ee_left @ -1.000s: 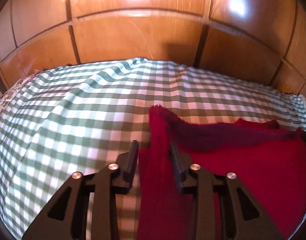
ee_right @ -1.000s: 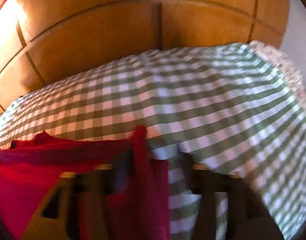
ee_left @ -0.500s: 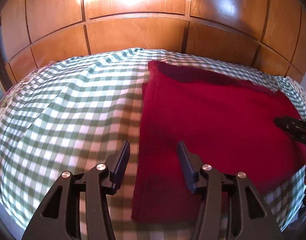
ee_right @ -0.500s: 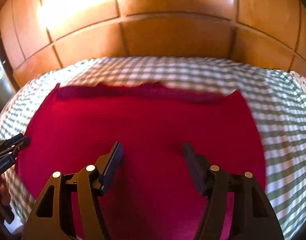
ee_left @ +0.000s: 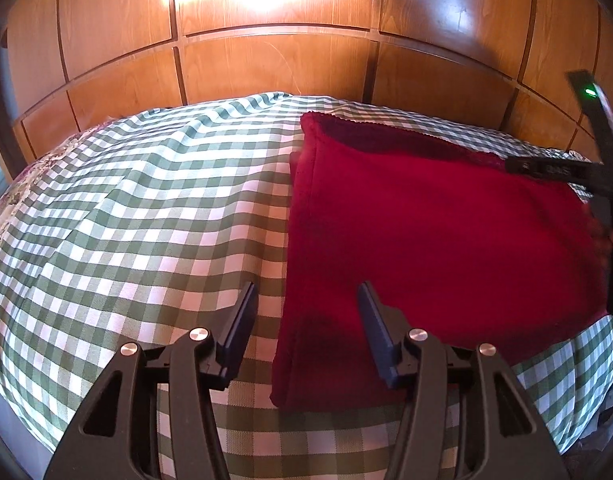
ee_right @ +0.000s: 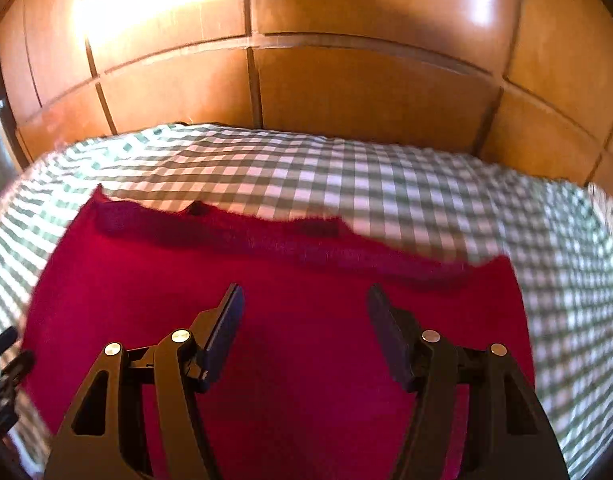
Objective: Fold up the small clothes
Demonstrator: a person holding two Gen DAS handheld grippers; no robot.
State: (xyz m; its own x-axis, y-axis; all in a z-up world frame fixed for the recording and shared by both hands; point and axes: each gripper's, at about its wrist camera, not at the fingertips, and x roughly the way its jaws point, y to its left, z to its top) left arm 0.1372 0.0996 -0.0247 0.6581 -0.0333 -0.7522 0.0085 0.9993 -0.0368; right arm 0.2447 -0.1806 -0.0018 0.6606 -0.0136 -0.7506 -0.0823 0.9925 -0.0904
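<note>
Red cloth lies flat on the checked bedspread, its left edge between the left gripper fingers.
Both grippers gape, holding nothing; right gripper hovers over the cloth's middle.

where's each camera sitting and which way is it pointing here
Left wrist: sits on the left hand-held gripper, looking forward over the red knitted cloth's left edge toward the brown wooden panelled wall; its own open fingers show, with the right hand-held gripper at far right.
Right wrist: sits on the right hand-held gripper, above the red knitted cloth's middle, facing the wall; its open fingers show.
Shared: the cloth, the green-and-white checked bedcover and the wall.
</note>
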